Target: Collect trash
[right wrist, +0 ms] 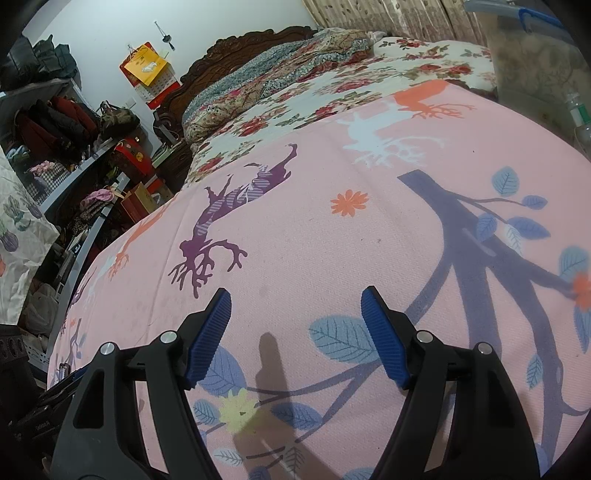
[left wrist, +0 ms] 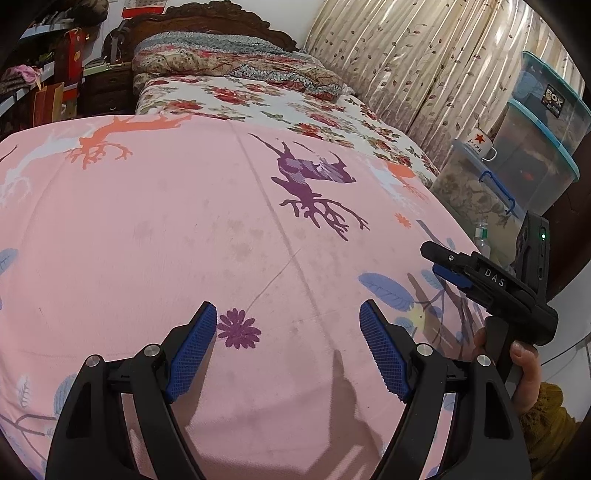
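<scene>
You are in a bedroom, over a bed with a carved wooden headboard (left wrist: 221, 14) and a beige leaf-print curtain (left wrist: 399, 62) along the far side. Most of both views is a pink sheet (left wrist: 166, 229) printed with deer, flowers and a blue-leaved tree, spread across the near end of the bed; beyond it lie a floral sheet (left wrist: 258, 99) and a folded quilt (left wrist: 229, 59). Stacked clear storage bins (left wrist: 543, 147) stand at the bed's right, one carrying a white mug with a red star (left wrist: 480, 142), and a small plastic bottle (right wrist: 578, 110) stands just beside the lowest bin. Cluttered shelves (right wrist: 55, 122) fill the left of the right wrist view.

Your left gripper (left wrist: 288, 343) hangs over the pink sheet with its blue pads spread wide and nothing between them. Your right gripper (right wrist: 295, 332) is the same: wide apart, empty, above the tree print. In the left wrist view it sits off to the right, your hand (left wrist: 524, 369) on its handle.

No trash shows on the sheet in either view, so I cannot place the task's thing; the bottle might be a candidate, but that is a guess. You look to be at the searching stage, nothing collected. The next move probably calls for sweeping the cameras off the bed toward its edges and the floor until something to pick up appears.
</scene>
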Available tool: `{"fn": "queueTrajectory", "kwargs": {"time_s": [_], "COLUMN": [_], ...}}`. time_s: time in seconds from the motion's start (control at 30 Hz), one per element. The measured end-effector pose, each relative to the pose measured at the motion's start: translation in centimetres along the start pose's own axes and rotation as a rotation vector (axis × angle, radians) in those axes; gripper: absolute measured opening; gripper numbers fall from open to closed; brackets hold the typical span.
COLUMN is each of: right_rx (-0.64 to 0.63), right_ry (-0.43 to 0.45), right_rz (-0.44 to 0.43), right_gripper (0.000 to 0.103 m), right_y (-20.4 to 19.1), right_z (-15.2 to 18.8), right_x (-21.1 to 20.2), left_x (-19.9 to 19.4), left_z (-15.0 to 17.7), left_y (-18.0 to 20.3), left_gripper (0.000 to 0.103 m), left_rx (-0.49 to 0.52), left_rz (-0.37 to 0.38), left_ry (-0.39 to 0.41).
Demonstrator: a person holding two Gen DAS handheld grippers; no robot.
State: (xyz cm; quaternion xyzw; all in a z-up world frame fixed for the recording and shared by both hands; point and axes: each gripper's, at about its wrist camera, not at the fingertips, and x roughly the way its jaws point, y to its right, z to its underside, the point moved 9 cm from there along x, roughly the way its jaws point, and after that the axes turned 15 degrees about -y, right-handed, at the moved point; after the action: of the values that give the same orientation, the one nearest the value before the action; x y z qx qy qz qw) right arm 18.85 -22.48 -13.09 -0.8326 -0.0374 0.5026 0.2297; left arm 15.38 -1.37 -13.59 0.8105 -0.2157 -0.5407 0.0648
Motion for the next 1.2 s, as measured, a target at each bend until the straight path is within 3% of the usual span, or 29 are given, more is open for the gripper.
{"fn": "queueTrajectory", "kwargs": {"time_s": [1.2], "right_rx": [0.001], "right_ry": [0.001], "right_rz": [-0.001], "right_gripper": [0.074], "right_y": [-0.07], "right_z": [0.05], "right_x": [0.04], "left_x": [0.36], "left_z": [0.14], "left_y": [-0.51], "left_gripper": [0.076], "left_rx": [-0.022], "left_rz": [0.015], "left_ry": [-0.02]}}
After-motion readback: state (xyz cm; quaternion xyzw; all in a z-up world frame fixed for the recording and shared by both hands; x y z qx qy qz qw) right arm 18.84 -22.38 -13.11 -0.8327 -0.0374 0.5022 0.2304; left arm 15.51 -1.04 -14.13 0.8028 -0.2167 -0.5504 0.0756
